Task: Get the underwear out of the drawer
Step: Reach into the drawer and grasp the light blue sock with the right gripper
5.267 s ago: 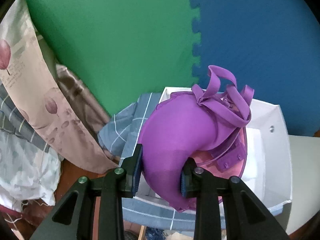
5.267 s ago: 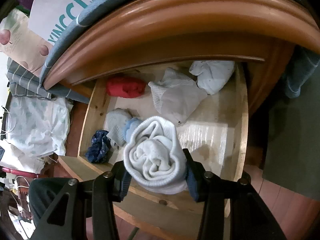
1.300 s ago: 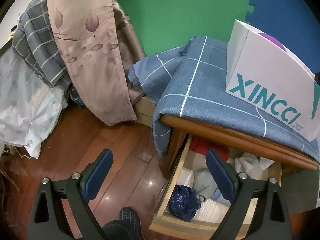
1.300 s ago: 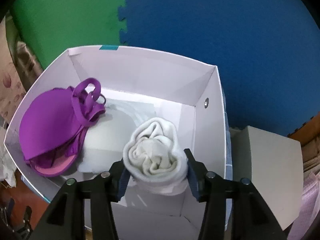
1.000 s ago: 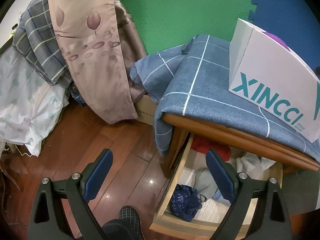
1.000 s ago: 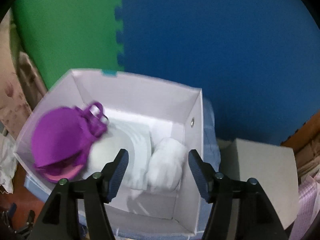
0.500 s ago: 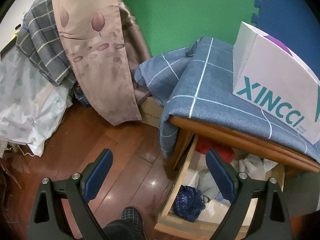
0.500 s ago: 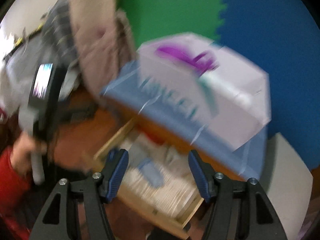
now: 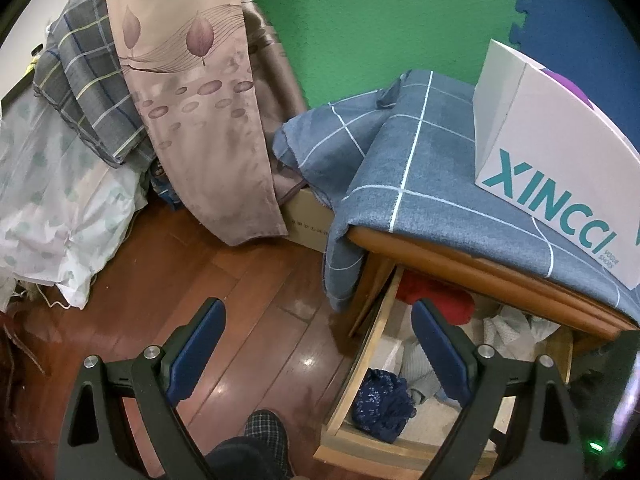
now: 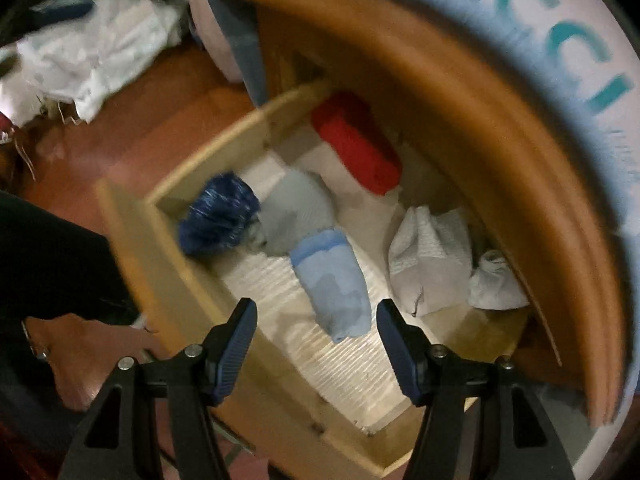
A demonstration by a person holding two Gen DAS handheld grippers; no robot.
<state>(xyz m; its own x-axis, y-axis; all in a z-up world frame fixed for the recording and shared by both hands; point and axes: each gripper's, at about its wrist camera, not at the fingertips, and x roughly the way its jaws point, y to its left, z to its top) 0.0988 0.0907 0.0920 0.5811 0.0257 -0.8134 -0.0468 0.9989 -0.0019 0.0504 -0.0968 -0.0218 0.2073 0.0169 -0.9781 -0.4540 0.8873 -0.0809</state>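
The open wooden drawer (image 10: 132, 248) holds rolled garments: a light blue roll (image 10: 332, 284), a grey roll (image 10: 300, 212), a dark blue bundle (image 10: 218, 216), a red roll (image 10: 356, 144) and white pieces (image 10: 432, 260). My right gripper (image 10: 314, 316) is open and empty, just above the light blue roll. My left gripper (image 9: 316, 320) is open and empty, held over the floor left of the drawer (image 9: 360, 436). The dark blue bundle (image 9: 382, 404) and red roll (image 9: 432, 296) also show in the left wrist view. The white XINCCI box (image 9: 560, 184) sits on the cabinet top.
A blue checked cloth (image 9: 404, 172) covers the cabinet top. Hanging curtain fabric (image 9: 192, 92) and bedding (image 9: 52, 200) stand to the left. A cardboard box (image 9: 308, 224) sits beside the cabinet. Wooden floor (image 9: 224, 308) lies below, with my slipper (image 9: 260, 440) on it.
My right gripper let the white roll go into the box, then swung down to the drawer, open. My left gripper drifted slightly and stayed open.
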